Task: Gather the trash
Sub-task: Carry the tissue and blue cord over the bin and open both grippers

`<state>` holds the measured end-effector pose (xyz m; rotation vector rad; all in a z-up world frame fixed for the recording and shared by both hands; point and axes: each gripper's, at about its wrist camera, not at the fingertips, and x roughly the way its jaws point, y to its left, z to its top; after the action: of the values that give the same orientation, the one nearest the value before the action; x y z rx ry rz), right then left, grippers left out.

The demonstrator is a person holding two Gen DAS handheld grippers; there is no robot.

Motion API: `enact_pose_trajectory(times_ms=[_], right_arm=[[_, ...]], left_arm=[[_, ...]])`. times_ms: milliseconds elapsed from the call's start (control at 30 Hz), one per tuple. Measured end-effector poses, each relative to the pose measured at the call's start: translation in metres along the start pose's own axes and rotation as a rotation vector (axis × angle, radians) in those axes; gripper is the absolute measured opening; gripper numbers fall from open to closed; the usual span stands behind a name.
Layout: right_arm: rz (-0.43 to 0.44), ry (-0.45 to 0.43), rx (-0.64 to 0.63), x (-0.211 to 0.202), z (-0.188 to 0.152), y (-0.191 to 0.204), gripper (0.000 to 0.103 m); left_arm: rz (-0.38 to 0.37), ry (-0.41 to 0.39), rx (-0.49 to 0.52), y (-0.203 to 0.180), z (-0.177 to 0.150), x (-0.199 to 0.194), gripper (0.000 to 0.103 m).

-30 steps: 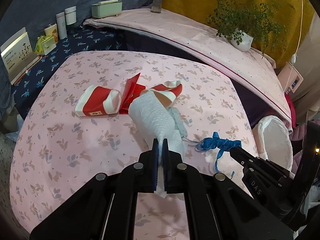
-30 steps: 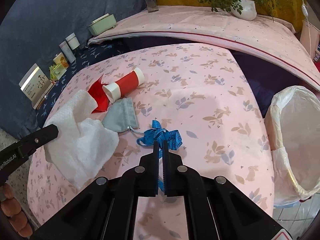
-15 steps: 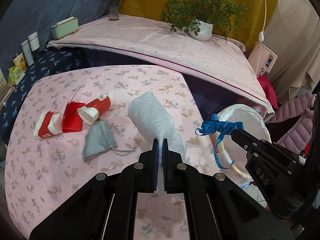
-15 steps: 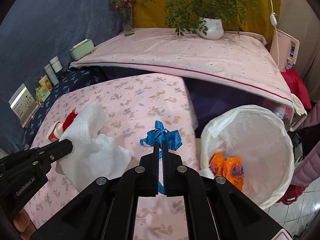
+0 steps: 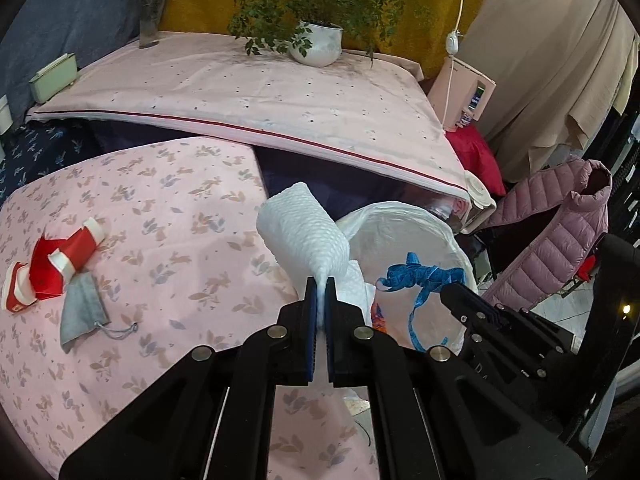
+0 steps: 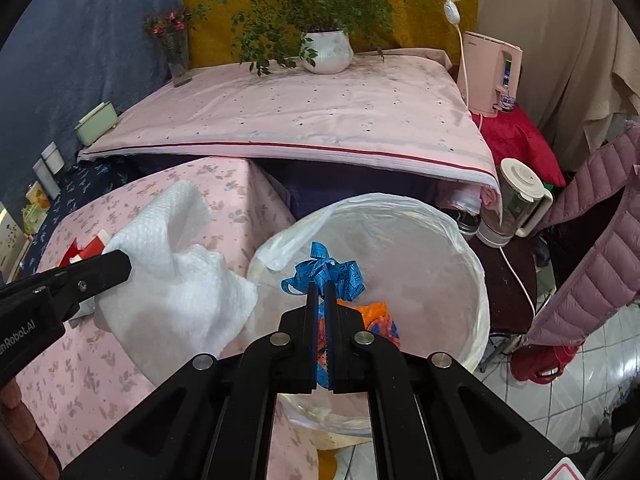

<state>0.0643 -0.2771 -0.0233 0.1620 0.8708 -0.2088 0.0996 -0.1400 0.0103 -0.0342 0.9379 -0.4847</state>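
Observation:
My left gripper [image 5: 319,284] is shut on a white paper towel [image 5: 306,236], which hangs in the air at the table's right edge, beside the bin. The right gripper [image 6: 320,288] is shut on a bunched blue ribbon [image 6: 326,270] and holds it over the mouth of the white-lined trash bin [image 6: 460,240]. Orange wrappers [image 6: 374,314] lie in the bin's bottom. In the left wrist view the ribbon [image 5: 420,274] hangs from the right gripper's tip over the bin [image 5: 404,216]. Red-and-white paper cups [image 5: 60,256] and a grey drawstring pouch [image 5: 82,310] lie on the pink tablecloth [image 5: 160,208].
A higher pink-covered surface [image 6: 320,116] behind carries a potted plant [image 6: 326,50], a flower vase [image 6: 176,56] and a green box [image 6: 96,122]. A pink appliance [image 6: 490,74], a blender jug [image 6: 516,196] and a purple quilted jacket [image 6: 592,248] stand right of the bin, on a tiled floor [image 6: 560,392].
Both grippers have swung right, off the table's middle toward the bin, carrying the towel and the ribbon. The ribbon now hangs over the bin's mouth; cups and pouch stay behind at left.

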Motion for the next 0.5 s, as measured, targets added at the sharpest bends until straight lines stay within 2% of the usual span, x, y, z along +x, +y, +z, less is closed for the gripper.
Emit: enact_pose_trajectory(times_ms=[200, 400, 433, 500], right_arm=[[-0.026, 0.013, 0.028, 0.009, -0.004, -0.018, 0.003], [-0.042, 0.013, 0.055, 0.013, -0.002, -0.032, 0.003], [-0.044, 0.013, 0.059, 0.013, -0.003, -0.034, 0.003], [-0.047, 0.013, 0.063, 0.013, -0.003, -0.036, 0.003]], left_arm=[[-0.063, 0.025, 0.007, -0.024, 0.007, 0.020, 0.004], [-0.051, 0.027, 0.013, -0.032, 0.006, 0.033, 0.004], [-0.051, 0.033, 0.012, -0.032, 0.006, 0.035, 0.006], [-0.050, 0.043, 0.001, -0.031, 0.006, 0.038, 0.017]])
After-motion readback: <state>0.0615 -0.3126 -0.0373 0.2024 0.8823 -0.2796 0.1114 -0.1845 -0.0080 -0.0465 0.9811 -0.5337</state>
